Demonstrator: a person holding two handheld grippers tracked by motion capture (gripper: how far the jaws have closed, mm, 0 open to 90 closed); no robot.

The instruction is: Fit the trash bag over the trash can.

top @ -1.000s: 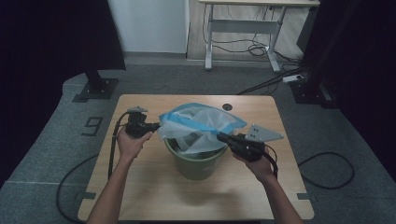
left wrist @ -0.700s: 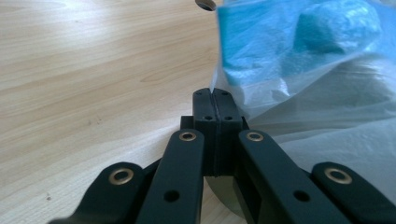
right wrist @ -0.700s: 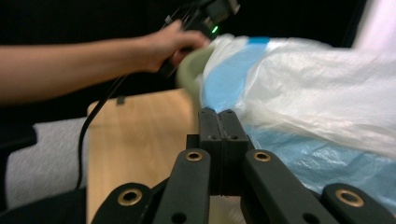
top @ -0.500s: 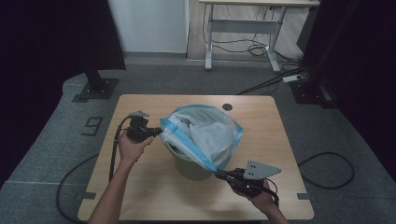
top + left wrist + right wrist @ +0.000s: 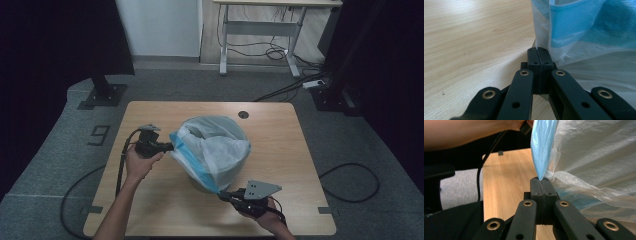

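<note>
High view shows me the bin (image 5: 212,177) standing near the middle of the table (image 5: 285,150), with a translucent bag (image 5: 215,145) draped over its mouth and a blue band running along the bag's edge. My left gripper (image 5: 167,146) sits at the bag's left side, its jaws clamped together on a pinch of the plastic; in the left gripper view the tips (image 5: 539,58) meet with the film caught just at their end, so the hold looks thin. My right gripper (image 5: 223,195) is low at the near right of the bin, jaws likewise closed on the bag's blue edge (image 5: 541,147), which rises taut from the tips in the right gripper view. I judge the step in hand to be stretching the bag's rim over the bin's lip, and it seems only partly done: the far rim looks seated, while the near side hangs loose. To do it well I would keep both grips firm and pull outward and downward evenly, so the edge clears the lip without tearing. The right pull is already drawing the film tight, so I would ease tension instead of jerking. Since the bin is light and free on the table, uneven pulling could tip or slide it, so I would balance the two hands against each other.
</note>
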